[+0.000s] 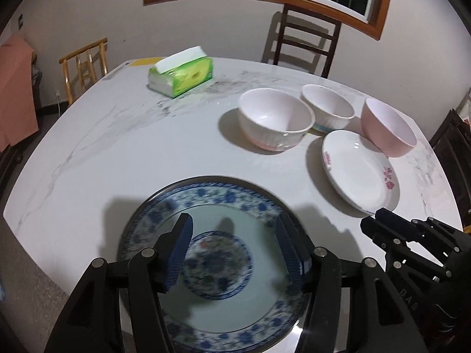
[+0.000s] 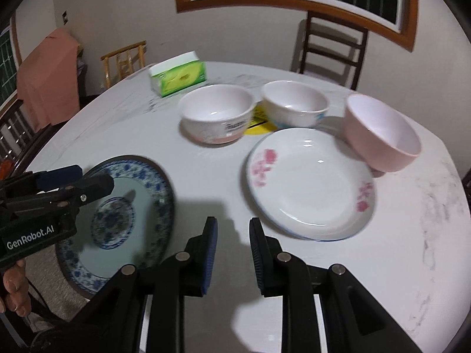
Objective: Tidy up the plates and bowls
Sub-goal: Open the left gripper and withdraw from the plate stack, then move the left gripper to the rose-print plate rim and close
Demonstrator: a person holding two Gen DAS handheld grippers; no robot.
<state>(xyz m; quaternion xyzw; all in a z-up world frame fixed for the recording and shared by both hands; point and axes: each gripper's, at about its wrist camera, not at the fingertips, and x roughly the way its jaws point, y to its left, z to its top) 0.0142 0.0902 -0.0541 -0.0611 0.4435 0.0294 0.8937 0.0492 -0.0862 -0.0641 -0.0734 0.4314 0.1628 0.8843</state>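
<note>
We see the left gripper (image 1: pixel 234 247) spread wide and empty above the blue-patterned plate (image 1: pixel 212 197) at the table's (image 1: pixel 132 147) near edge, apparently not touching it, while the right gripper (image 2: pixel 233 253), part-open and empty, hovers beside the floral plate (image 2: pixel 309 185), bowls beyond.

Left gripper (image 1: pixel 234 247) hangs wide open over the blue patterned plate (image 1: pixel 212 267), which overhangs the marble table's (image 1: pixel 117 141) near edge. Two white bowls (image 1: pixel 275 117) (image 1: pixel 328 107) sit side by side further back. The pink bowl (image 1: pixel 388 128) leans on the floral plate's (image 1: pixel 359 170) rim. Tissue pack (image 1: pixel 181 72) near the far edge.
</note>
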